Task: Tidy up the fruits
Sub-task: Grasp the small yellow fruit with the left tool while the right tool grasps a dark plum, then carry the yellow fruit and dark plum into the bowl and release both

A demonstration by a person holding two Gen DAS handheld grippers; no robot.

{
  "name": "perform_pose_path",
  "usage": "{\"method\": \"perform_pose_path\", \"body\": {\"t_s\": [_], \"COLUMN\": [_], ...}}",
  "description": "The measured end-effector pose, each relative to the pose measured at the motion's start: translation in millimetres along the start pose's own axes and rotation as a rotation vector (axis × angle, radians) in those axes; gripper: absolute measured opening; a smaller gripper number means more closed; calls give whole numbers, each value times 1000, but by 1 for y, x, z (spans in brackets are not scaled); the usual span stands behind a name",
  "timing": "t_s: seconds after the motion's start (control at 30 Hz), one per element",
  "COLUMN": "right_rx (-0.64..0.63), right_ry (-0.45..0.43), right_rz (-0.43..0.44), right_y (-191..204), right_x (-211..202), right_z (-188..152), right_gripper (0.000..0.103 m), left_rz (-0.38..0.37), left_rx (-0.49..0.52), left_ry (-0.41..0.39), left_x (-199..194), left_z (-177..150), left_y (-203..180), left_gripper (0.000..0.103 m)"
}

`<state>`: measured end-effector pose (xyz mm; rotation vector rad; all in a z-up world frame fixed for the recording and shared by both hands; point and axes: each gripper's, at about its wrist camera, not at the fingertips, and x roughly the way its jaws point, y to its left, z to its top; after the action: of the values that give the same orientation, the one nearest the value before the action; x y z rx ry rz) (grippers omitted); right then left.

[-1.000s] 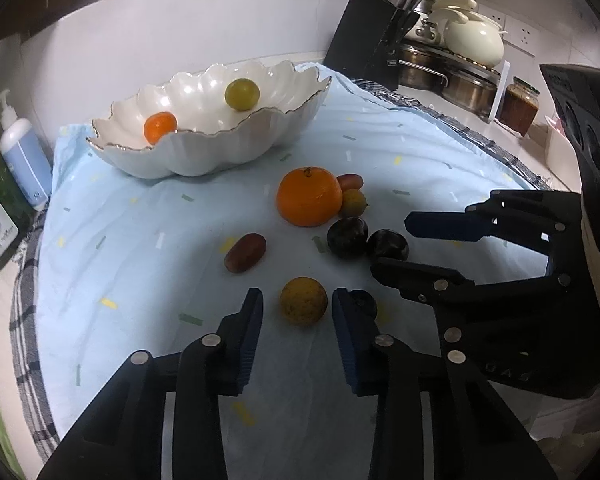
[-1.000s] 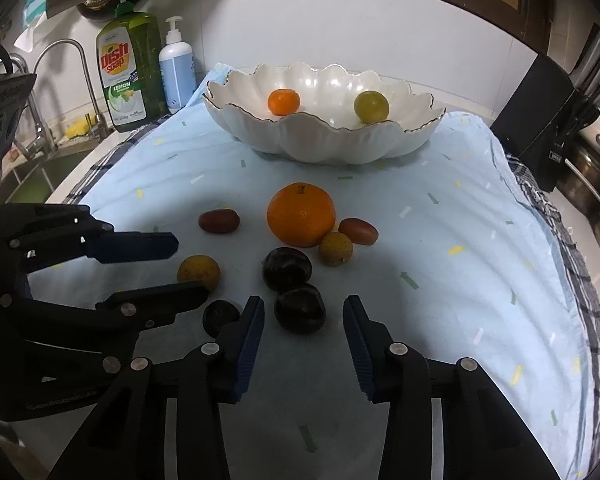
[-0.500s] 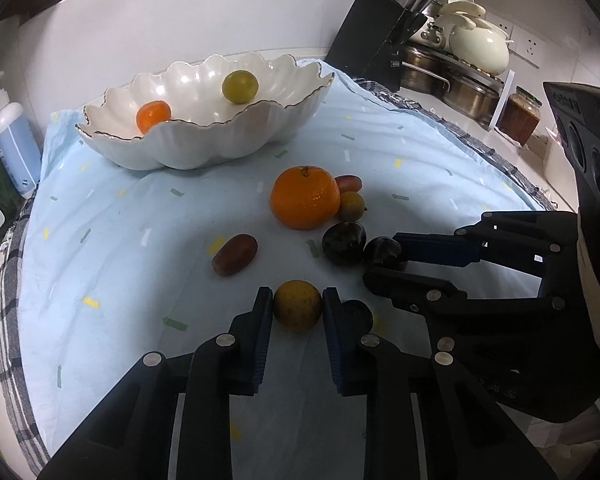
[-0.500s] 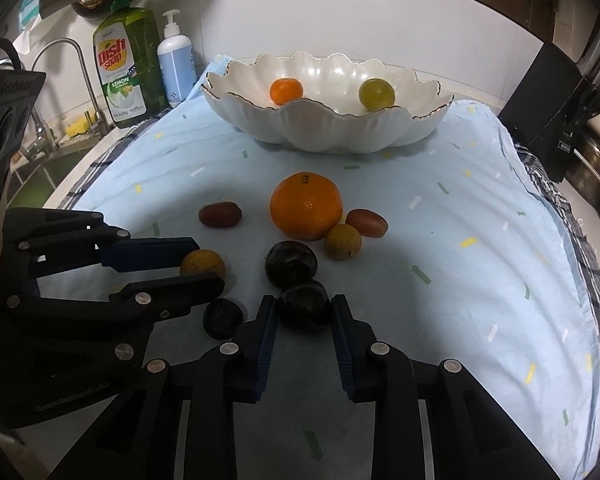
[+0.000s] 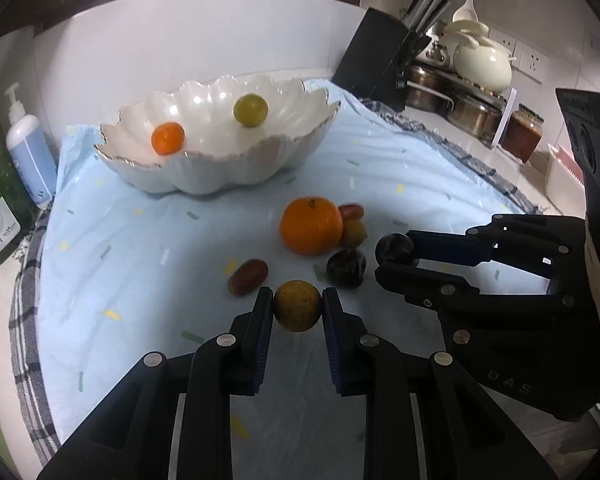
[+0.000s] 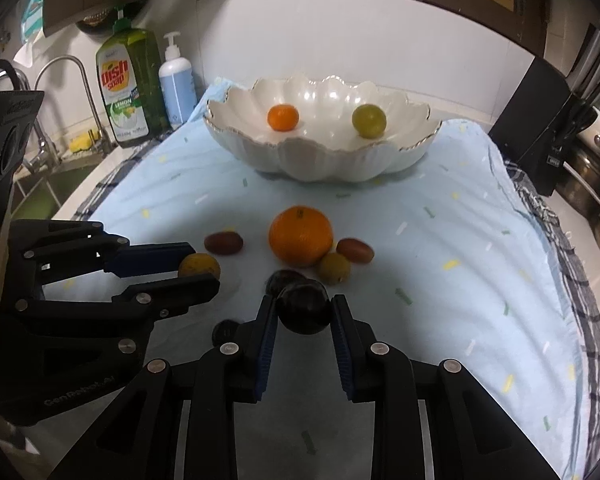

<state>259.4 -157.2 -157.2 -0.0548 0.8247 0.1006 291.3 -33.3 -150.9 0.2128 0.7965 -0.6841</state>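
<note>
My left gripper (image 5: 297, 312) is shut on a small yellow-orange fruit (image 5: 298, 305) and holds it just above the blue cloth. My right gripper (image 6: 303, 312) is shut on a dark plum (image 6: 303, 308), also lifted a little. On the cloth lie a large orange (image 6: 301, 235), another dark plum (image 5: 346, 268), two red oblong fruits (image 6: 223, 242) (image 6: 355, 249), a small yellow fruit (image 6: 333, 267) and a dark fruit (image 6: 225, 330) half hidden by my right gripper. The white scalloped bowl (image 6: 324, 160) at the back holds a small orange (image 6: 283, 117) and a green fruit (image 6: 368, 120).
Dish soap (image 6: 129, 84) and a pump bottle (image 6: 176, 80) stand back left beside a sink tap (image 6: 60, 68). A knife block (image 5: 384, 60), pots (image 5: 460, 96) and a jar (image 5: 522, 132) stand at the right. The checked cloth edge (image 6: 572, 264) runs along the right.
Both grippers closed on their fruits and lifted them slightly: the left on the yellow-orange fruit, the right on the dark plum. Both views have risen and drawn back.
</note>
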Motion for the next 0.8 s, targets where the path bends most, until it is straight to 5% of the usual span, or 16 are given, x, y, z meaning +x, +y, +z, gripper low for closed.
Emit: {"method": "perform_pose_path", "body": {"t_s": [0.8], "right_rx": [3], "right_ry": [-220], "right_rz": [-52], "right_y": [-10], "right_x": [-55], "right_z": [66], "right_gripper": [29], "left_rz": [109], "left_rx": [-4], "left_ry": [-222], "left_x": [-69], "left_z": [60], "left_y": [6], "left_gripper": [25]}}
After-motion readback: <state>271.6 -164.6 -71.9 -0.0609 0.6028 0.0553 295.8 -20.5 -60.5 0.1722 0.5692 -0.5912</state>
